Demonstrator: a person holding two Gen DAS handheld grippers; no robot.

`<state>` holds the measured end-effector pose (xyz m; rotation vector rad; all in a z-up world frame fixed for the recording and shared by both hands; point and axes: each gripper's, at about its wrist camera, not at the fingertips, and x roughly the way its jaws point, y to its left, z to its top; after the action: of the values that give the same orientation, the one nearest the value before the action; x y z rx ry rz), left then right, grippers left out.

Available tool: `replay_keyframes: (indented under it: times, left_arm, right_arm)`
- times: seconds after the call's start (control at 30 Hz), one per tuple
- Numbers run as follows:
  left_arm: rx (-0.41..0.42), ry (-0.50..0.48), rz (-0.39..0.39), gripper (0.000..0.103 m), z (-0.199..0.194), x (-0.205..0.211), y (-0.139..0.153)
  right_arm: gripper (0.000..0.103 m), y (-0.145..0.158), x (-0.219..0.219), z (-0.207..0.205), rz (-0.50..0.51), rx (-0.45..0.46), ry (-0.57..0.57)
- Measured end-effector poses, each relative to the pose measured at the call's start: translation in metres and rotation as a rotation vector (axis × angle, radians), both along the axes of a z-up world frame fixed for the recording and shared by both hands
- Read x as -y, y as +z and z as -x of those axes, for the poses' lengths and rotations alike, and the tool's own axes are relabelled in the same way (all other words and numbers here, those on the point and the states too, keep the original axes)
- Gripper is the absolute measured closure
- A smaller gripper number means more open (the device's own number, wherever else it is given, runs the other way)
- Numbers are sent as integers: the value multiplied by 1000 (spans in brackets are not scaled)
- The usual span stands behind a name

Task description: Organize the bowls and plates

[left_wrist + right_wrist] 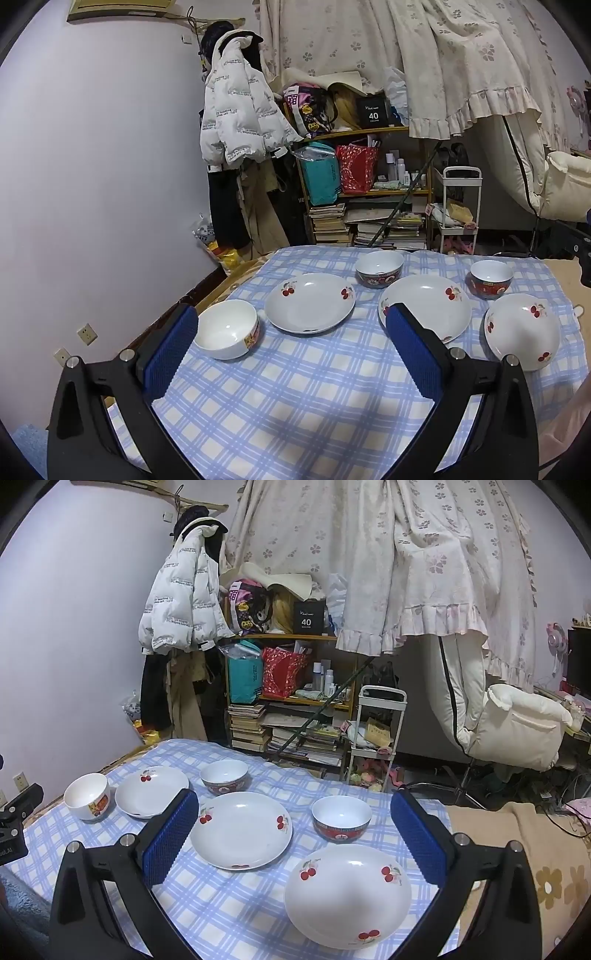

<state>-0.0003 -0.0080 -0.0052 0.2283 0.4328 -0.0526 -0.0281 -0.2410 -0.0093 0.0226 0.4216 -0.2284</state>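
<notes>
Blue-white checked cloth (295, 387) covers the surface (236, 284); all dishes sit on it, none touching.

Three white cherry-print plates. Near plate (347, 893) lies in the right wrist view at 5 o'clock, between the right gripper's (295, 838) fingers (170, 834) and closer to the right-hand one, no contact. Middle plate (240, 830) is at centre, just ahead of the left-hand finger. Far plate (151, 790) is at 10 o'clock, beyond that finger.

In the left wrist view the far plate (310, 302) lies ahead between the left gripper's (295, 354) fingers (171, 350), past their tips. The middle plate (432, 299) is partly hidden behind the right-hand finger. The near plate (521, 328) sits outside at 3 o'clock.

Three bowls. White bowl with picture (227, 328) is just beside the left-hand finger of the left gripper, apart from it, at 9 o'clock. Patterned bowl (378, 267), red-blue band, sits at 12 o'clock behind the two plates. Red-band bowl (491, 277) sits at 2 o'clock; in the right view the red-band bowl (341, 819) lies between the fingers, just behind the near plate.

Both grippers: fingers spread wide, holding nothing, above the cloth.
</notes>
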Motion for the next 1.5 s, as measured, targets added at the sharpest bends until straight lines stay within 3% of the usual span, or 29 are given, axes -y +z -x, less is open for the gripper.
replay_keyframes:
  times: [1.5]
  left_arm:
    - [-13, -4, 11, 3, 1, 1, -6]
  right_arm:
    - [0, -3, 2, -2, 1, -6, 0]
